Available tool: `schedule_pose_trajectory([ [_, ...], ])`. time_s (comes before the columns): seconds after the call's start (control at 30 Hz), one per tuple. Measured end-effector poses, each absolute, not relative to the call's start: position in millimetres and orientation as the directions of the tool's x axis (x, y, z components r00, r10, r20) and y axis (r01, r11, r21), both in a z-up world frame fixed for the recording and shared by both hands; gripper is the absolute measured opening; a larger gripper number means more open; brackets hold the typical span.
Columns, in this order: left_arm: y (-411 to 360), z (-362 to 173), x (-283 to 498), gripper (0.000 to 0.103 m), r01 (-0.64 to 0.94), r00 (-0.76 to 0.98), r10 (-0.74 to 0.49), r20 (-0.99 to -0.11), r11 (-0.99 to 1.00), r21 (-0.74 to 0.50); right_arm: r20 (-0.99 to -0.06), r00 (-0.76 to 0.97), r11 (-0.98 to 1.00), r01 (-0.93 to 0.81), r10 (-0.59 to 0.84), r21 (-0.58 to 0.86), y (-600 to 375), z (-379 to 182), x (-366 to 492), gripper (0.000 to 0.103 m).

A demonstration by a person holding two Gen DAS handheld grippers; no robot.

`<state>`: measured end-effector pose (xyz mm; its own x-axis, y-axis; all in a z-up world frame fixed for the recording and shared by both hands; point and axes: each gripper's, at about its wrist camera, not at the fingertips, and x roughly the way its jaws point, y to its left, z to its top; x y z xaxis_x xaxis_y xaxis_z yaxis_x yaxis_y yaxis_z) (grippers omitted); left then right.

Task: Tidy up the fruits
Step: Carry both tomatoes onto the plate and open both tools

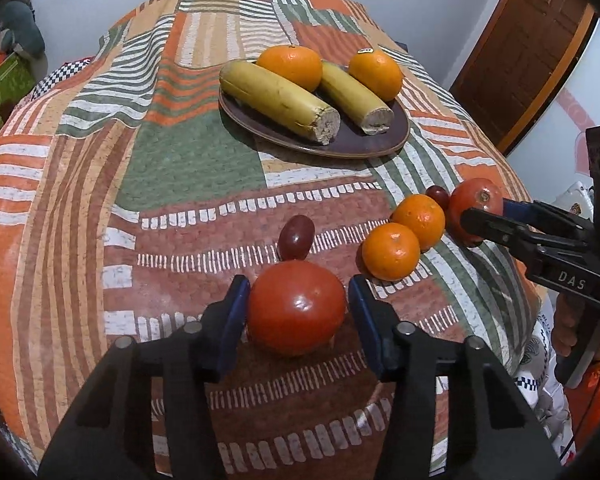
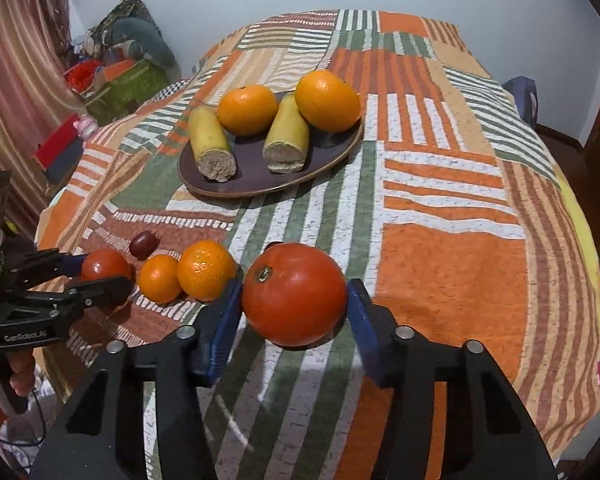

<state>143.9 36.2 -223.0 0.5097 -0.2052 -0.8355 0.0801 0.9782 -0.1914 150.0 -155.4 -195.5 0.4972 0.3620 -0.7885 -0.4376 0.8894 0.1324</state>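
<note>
My left gripper [image 1: 296,304] has its blue pads on both sides of a red tomato [image 1: 296,306] resting on the patchwork cloth; a dark grape [image 1: 297,237] lies just beyond it. My right gripper [image 2: 294,300] is shut on a second tomato [image 2: 294,294], which also shows in the left wrist view [image 1: 474,208]. Two small mandarins [image 2: 160,279] [image 2: 206,270] and another grape [image 2: 142,244] lie between the grippers. A brown plate [image 1: 352,144] farther back holds two cut bananas [image 1: 280,100] and two oranges [image 1: 290,66].
The cloth-covered table [image 2: 440,260] drops off at its rounded edges. Boxes and clutter [image 2: 120,80] stand at the far left by a curtain. A wooden door [image 1: 520,52] is at the far right.
</note>
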Motion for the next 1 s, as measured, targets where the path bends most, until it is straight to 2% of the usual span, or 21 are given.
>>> schedule_pose_trajectory([
  [0.4,44,-198,148,0.046,0.093,0.556,-0.219,-0.802,0.975,-0.202,-0.776,0.516,0.888,-0.444,0.363,0.12,-158,-184,155,0.048],
  [0.7,40,-164,177,0.046,0.118,0.626,-0.221,-0.748,0.975,-0.189,-0.741,0.559,0.888,-0.445,0.373,0.111,-151,-166,170,0.048],
  [1.0,34,-154,213,0.046,0.135,0.648,-0.224,-0.727,0.974,-0.181,-0.715,0.588,0.881,-0.465,0.378,0.083,-137,-154,196,0.048],
])
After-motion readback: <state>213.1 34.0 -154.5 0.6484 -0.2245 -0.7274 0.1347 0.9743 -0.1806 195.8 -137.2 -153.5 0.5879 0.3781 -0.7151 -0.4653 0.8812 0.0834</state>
